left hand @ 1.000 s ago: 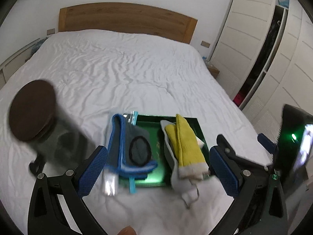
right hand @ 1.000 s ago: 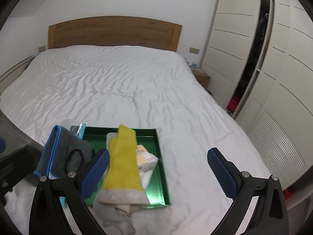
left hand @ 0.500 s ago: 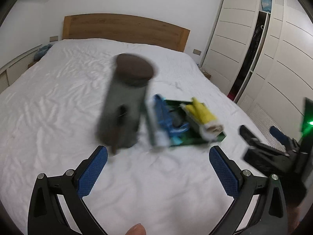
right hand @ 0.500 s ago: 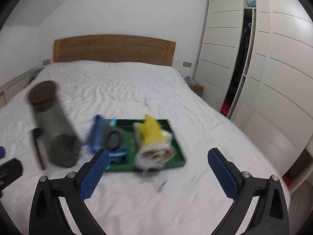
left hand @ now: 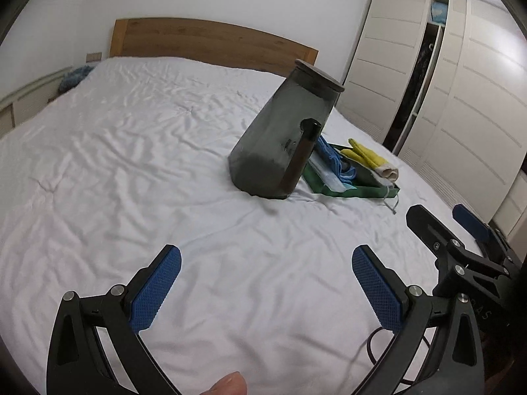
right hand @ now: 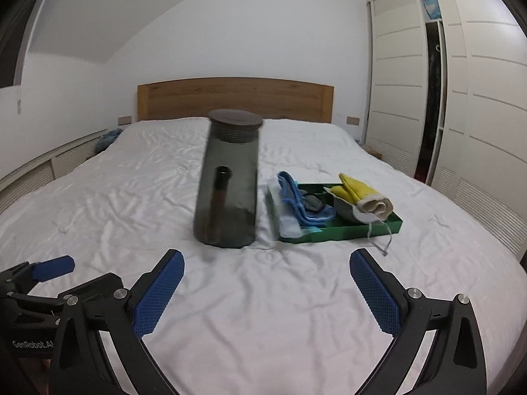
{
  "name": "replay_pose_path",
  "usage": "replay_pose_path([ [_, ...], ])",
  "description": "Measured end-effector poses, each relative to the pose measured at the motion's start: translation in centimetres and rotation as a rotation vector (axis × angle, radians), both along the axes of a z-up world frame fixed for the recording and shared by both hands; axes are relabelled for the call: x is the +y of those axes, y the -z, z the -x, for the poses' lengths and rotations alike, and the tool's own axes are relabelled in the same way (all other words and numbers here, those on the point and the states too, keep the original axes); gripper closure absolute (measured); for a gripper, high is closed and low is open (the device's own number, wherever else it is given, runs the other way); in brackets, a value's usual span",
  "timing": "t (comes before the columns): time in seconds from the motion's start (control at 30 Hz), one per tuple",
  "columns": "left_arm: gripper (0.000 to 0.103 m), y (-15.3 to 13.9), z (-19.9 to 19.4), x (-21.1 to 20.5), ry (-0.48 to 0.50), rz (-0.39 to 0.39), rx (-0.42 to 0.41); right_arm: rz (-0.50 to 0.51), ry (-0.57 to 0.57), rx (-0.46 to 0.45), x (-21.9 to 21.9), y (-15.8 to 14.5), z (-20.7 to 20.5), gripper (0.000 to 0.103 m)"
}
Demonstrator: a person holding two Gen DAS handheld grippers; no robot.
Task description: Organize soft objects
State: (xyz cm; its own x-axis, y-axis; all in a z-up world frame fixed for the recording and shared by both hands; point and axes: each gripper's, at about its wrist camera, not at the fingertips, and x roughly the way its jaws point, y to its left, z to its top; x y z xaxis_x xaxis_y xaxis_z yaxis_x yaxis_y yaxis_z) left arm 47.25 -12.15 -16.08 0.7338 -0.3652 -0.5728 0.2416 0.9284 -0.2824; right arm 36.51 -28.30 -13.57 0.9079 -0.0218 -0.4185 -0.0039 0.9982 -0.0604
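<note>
We note, at the bottom of each wrist view, both tools held back over bare sheet. The left gripper [left hand: 266, 283] stands wide open with nothing between its blue pads [left hand: 154, 288]; the right gripper [right hand: 266, 288] is likewise spread wide and empty. Each tool shows at the other view's lower edge, so the two sit side by side, near one another.

Beyond them, at frame centre, a dark smoked pitcher [right hand: 229, 181] with a brown lid stands on the bed [right hand: 98, 204], well clear of both grippers. Just beside it, centre right, lies the green tray [right hand: 342, 230] carrying the soft items: a yellow glove [right hand: 357, 192] atop a grey cloth, a blue-edged cloth [right hand: 296, 199] draped over the tray's left rim, and a clear pouch under that cloth. A grey cord trails over the tray's near right corner onto the sheet.

Risks, in our judgement: the pitcher rests on a yielding mattress and looks tall and narrow, so pressure on the bedding nearby, or a brush from the left gripper reaching for the tray, could topple it onto the cloths. The overhanging cloth and loose cord could snag and drag the tray.

Far back, we record the wooden headboard [right hand: 235, 98] and, at right, the white wardrobe [right hand: 461, 98].
</note>
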Motion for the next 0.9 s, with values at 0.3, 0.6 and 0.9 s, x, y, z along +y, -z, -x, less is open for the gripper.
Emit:
replay_pose_path([
  [0.3,0.001,0.8,1.0,2.1,-0.049,-0.008,0.037,0.049,-0.005,-0.007,1.8,-0.6,1.8,0.000],
  [0.6,0.001,-3.9,7.7,2.1,-0.092,-0.116,-0.049,0.090,-0.042,0.009,1.8,-5.3,9.6,0.000],
  [0.9,0.001,-13.6,21.6,4.3,-0.155,-0.156,-0.180,0.060,-0.139,-0.036,3.0,-13.2,24.4,0.000],
])
